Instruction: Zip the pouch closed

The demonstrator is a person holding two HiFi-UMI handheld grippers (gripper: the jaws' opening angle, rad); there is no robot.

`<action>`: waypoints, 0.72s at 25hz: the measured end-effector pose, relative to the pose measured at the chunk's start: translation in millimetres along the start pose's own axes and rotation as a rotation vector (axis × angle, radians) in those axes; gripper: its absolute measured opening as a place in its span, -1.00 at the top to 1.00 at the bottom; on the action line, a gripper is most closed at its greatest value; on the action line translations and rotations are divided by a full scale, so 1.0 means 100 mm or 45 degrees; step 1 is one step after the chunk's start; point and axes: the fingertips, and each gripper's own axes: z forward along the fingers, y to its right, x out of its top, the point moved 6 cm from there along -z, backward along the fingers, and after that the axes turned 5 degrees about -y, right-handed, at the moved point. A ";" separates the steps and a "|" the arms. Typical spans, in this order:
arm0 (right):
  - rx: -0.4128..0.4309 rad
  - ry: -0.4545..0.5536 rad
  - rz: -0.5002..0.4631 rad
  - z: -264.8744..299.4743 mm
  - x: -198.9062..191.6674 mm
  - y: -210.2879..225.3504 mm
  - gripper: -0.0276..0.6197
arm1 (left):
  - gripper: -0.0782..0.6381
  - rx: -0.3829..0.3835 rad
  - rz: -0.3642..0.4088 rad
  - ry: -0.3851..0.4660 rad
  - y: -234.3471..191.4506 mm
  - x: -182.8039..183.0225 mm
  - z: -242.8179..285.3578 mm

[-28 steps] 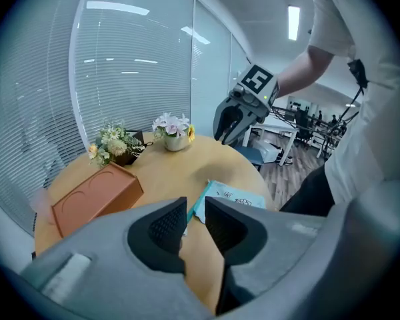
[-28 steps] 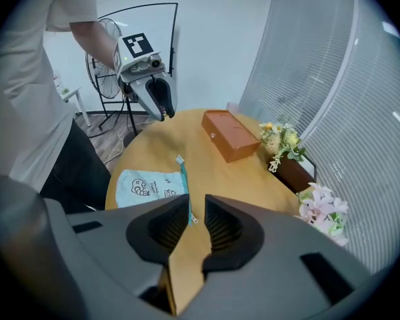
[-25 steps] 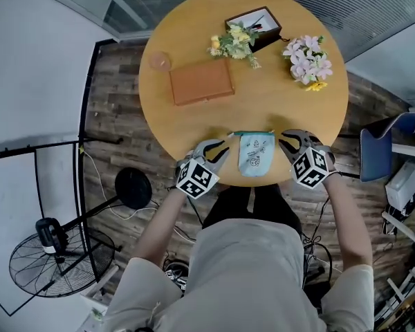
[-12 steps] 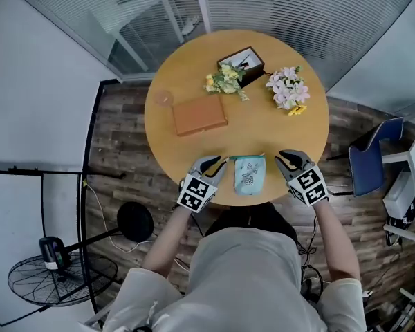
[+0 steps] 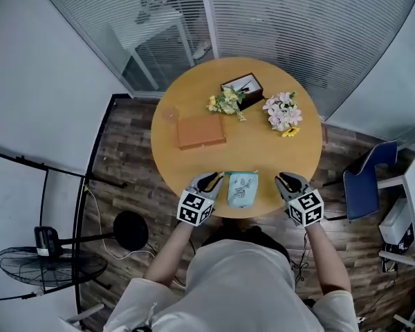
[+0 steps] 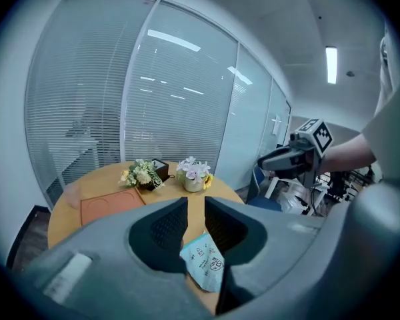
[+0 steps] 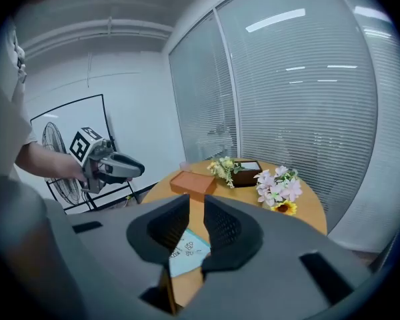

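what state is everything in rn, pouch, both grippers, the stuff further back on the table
pouch, lying flat near the table edge, ungripped; zip too small to tell
left gripper, jaws slightly apart, empty
right gripper, jaws slightly apart, empty
dark box, open on top
pink flowers, upright in a pot
yellow flowers, beside the dark box
orange case, lying flat

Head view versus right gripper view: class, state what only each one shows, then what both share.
Only the head view: the blue chair and the right gripper seen from outside. Only the right gripper view: the ceiling and that gripper's jaws close up, slightly apart, with nothing between them. Both: the round table, the pouch, the pink flowers and the left gripper.
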 end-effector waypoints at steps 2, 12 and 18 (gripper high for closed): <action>-0.009 0.023 0.017 -0.10 -0.04 0.03 0.70 | 0.54 0.020 -0.042 0.010 0.12 -0.01 -0.03; 0.012 0.118 -0.029 -0.79 -0.05 -0.02 0.71 | 0.55 0.070 -0.165 0.081 0.77 0.04 -0.40; 0.020 0.143 -0.089 -1.12 0.00 -0.13 0.73 | 0.56 0.114 -0.173 0.116 1.08 0.08 -0.65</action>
